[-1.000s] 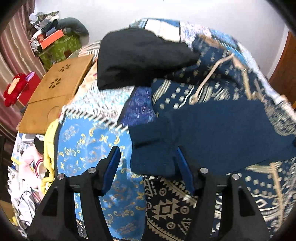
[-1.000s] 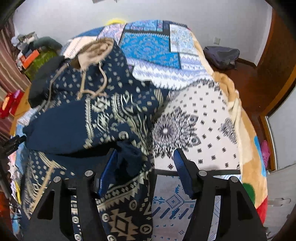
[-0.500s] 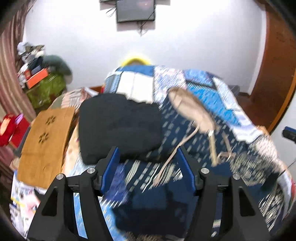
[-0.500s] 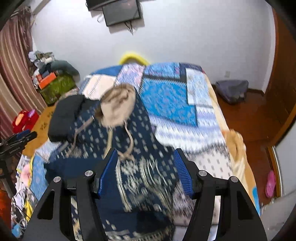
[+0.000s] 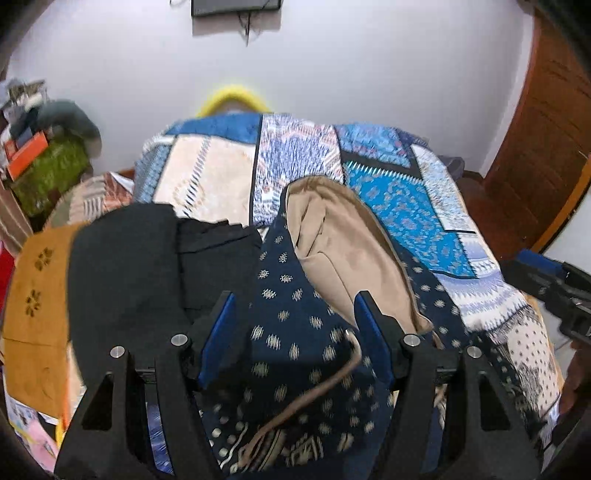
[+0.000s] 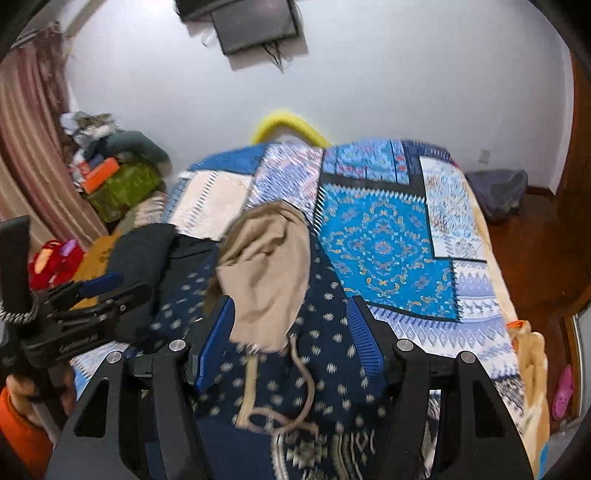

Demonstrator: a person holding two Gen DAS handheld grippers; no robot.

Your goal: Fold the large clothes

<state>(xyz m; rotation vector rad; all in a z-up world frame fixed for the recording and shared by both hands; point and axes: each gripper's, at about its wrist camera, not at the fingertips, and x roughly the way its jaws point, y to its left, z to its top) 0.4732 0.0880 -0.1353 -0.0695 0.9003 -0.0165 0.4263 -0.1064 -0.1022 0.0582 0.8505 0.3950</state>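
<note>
Across the bed: one patchwork bedspread in blue, white and cream panels fills the middle of both views, with one yellow curved bar at its far end against the white wall.
Clothes, counted: two — one navy patterned hoodie with a tan-lined hood turned open, and one black folded garment touching its left edge.
Hoodie, place: lower centre of both frames, spread on the bedspread; its hood points toward the upper middle, and its tan drawstrings trail down toward the bottom edge.
Left gripper: jaws stand apart about halfway, blue pads clear of the cloth — nothing is pinched; the hoodie is seen through the gap. In the right wrist view it shows at the left edge.
Right gripper: jaws likewise parted about halfway and holding nothing; the hood and drawstrings are seen between the fingers, no pad pressing them. It shows at the right edge of the left wrist view.
Person: an orange sleeve at the lower left of the right wrist view.
Left side of frames: one wooden board with flower cut-outs, one green box under a heap of oddments, one red soft toy.
Upper edge: one dark screen on the wall.
Right side: one grey bag on the wooden floor, one pink shoe.
</note>
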